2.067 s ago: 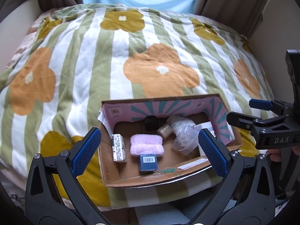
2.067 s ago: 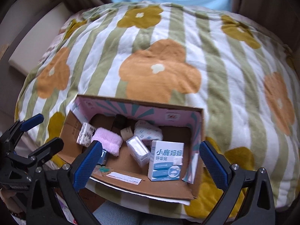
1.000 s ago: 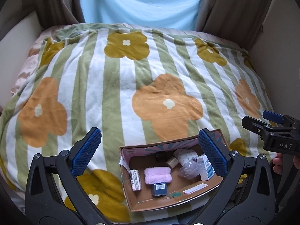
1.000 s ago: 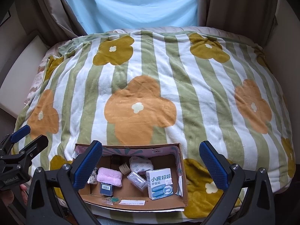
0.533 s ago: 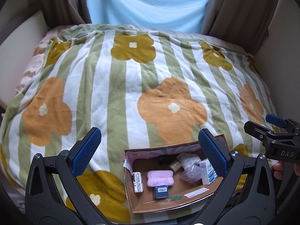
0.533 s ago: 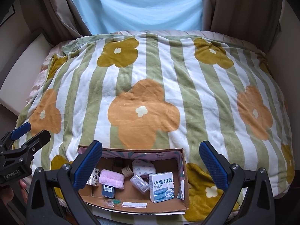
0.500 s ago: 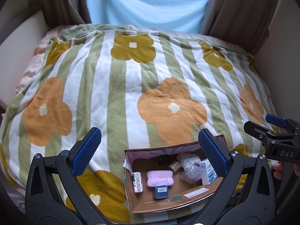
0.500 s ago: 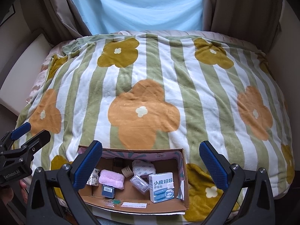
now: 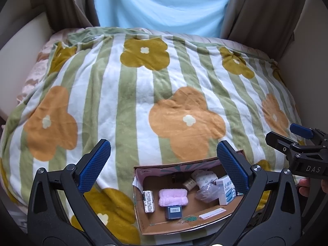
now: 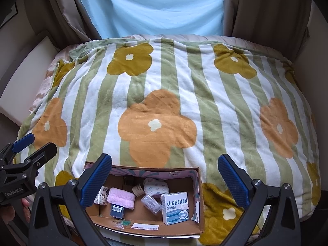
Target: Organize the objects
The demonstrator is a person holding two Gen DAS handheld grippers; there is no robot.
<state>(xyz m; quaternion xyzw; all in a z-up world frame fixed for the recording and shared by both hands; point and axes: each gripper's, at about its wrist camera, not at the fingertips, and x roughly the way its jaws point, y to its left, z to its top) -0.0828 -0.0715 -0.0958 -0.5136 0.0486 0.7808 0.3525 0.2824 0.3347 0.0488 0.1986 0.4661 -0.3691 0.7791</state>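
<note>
Cardboard box point(image 10: 196, 186) holds pink towel point(image 10: 121, 198), white carton point(image 10: 174, 207), barcoded box point(image 10: 117, 211); rear items indistinct. Left gripper point(image 9: 162, 167) and right gripper point(image 10: 165, 175) fingers spread, empty.

Left claw point(image 9: 162, 166) is hanging wide open and empty, above the near edge of the bed. Striped flower blanket point(image 9: 155, 94) is covering the bed. Cardboard box point(image 9: 184, 224) is sitting on the blanket's near edge, between the blue pads point(image 9: 94, 165). Inside it: pink cloth point(image 9: 173, 197), barcode box point(image 9: 174, 212) just in front of that, patterned packet point(image 9: 148, 202) at the left wall, clear bag point(image 9: 206, 193) and white-blue carton point(image 9: 226, 189) standing at right. Right claw point(image 9: 287, 136) is showing at the right edge, apart from the box.
</note>
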